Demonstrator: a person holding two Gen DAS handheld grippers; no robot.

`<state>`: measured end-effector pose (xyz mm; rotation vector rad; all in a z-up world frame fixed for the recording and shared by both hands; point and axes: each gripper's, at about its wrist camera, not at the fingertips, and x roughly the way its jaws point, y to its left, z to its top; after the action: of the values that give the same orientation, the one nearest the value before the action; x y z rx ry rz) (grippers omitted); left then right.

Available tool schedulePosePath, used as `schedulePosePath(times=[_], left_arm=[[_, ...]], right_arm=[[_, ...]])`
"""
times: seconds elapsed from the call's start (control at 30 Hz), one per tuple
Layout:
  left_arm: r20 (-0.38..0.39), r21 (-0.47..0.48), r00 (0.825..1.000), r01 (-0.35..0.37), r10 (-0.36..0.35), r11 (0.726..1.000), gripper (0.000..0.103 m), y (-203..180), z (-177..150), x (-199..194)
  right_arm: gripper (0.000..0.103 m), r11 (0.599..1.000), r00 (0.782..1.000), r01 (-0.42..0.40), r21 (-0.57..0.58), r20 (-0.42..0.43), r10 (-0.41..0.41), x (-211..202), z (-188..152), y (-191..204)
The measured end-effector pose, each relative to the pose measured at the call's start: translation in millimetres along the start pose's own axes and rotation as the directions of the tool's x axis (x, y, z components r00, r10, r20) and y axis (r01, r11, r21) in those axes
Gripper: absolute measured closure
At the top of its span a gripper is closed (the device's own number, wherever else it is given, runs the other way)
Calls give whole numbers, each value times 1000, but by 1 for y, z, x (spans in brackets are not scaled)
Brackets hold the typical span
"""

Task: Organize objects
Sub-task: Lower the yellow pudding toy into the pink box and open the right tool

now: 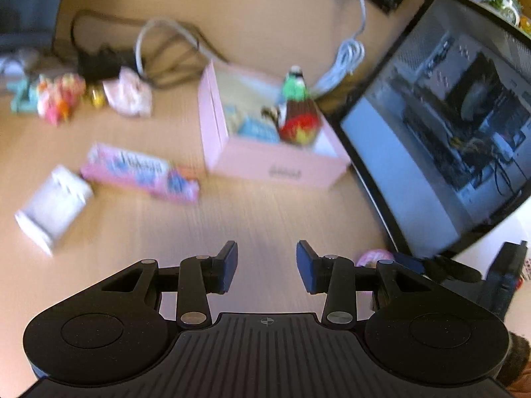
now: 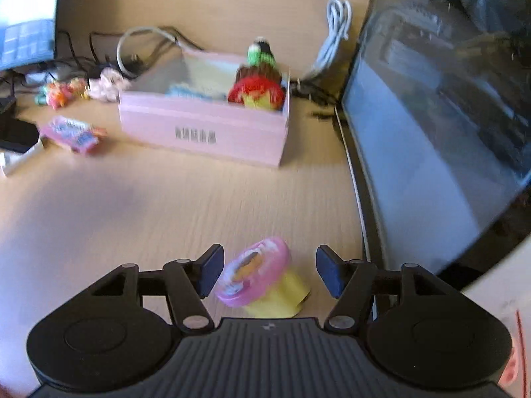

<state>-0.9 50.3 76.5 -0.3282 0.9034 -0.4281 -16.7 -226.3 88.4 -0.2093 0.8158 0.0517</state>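
Note:
A pink open box (image 1: 275,169) (image 2: 199,132) stands on the wooden desk with a knitted doll (image 1: 297,112) (image 2: 259,83) in red, brown and green upright in its right end. In the left wrist view my left gripper (image 1: 267,265) hovers open over bare desk in front of the box, nothing between its fingers. My right gripper (image 2: 269,267) is low over the desk, open around a pink round toy on a yellow base (image 2: 255,273) (image 1: 375,257). The toy leans near the left pad, and the right pad stands apart from it.
A curved monitor (image 1: 448,116) (image 2: 448,116) walls off the right side. Left of the box lie a pink packet (image 1: 142,172) (image 2: 71,132), a white block (image 1: 53,205) and several small colourful toys (image 1: 56,98) (image 2: 59,94). Cables (image 1: 348,56) run behind the box.

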Motion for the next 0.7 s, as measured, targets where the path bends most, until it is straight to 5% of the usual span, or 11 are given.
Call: schedulePosePath(times=[0.23, 0.33, 0.43, 0.47, 0.53, 0.7], left_arm=[[-14, 30, 1000, 4, -4, 1000, 60, -1, -7, -5], [-4, 9, 1000, -8, 9, 1000, 60, 5, -7, -7], [-12, -10, 1000, -13, 12, 1000, 60, 8, -7, -3], [-20, -15, 1000, -10, 10, 1000, 60, 8, -7, -1], [-33, -11, 999, 3, -3, 1000, 60, 5, -9, 2], [-29, 16, 1000, 11, -10, 1000, 60, 0, -12, -2]], right_arm=[[39, 1000, 1000, 10, -27, -5, -10, 4, -6, 13], [27, 1000, 1000, 24, -18, 4, -24, -4, -10, 8], [27, 999, 1000, 8, 40, -1, -8, -6, -15, -2], [28, 998, 1000, -4, 64, -20, 6, -4, -16, -5], [53, 994, 997, -44, 98, -59, 50, 1, -17, -8], [61, 988, 993, -114, 102, -21, 116, -10, 4, 0]])
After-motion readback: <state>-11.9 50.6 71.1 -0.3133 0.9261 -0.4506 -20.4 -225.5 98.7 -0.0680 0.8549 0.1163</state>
